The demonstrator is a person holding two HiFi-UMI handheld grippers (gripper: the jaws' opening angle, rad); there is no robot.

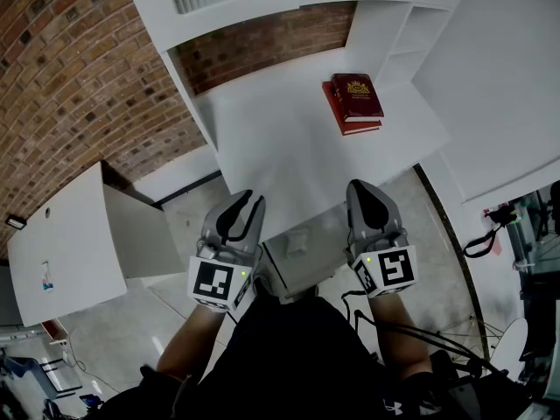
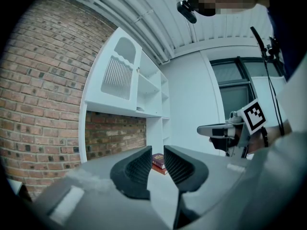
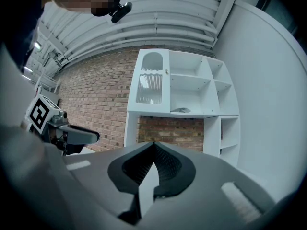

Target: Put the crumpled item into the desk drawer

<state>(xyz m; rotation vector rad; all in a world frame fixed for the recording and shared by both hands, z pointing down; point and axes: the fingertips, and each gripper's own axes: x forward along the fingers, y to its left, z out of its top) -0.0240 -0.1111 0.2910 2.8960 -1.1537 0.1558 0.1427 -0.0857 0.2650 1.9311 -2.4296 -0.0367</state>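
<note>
1. The crumpled item, a small pale lump, is seen in the head view just below the near edge of the desk, between the two grippers. It appears to lie in the pulled-out drawer, though it is too small for this to be told with certainty.
2. The left gripper is held roughly level just to the left of the item. Its jaws are parted by a narrow gap, and nothing is caught between them.
3. The right gripper is held level just to the right of the item. Its jaws are pressed together at the tips, with nothing clamped.
4. Two red books are stacked towards the far right of the white desk top, well apart from both grippers.
5. A white shelf unit is set above the desk, against a brick wall.
</note>
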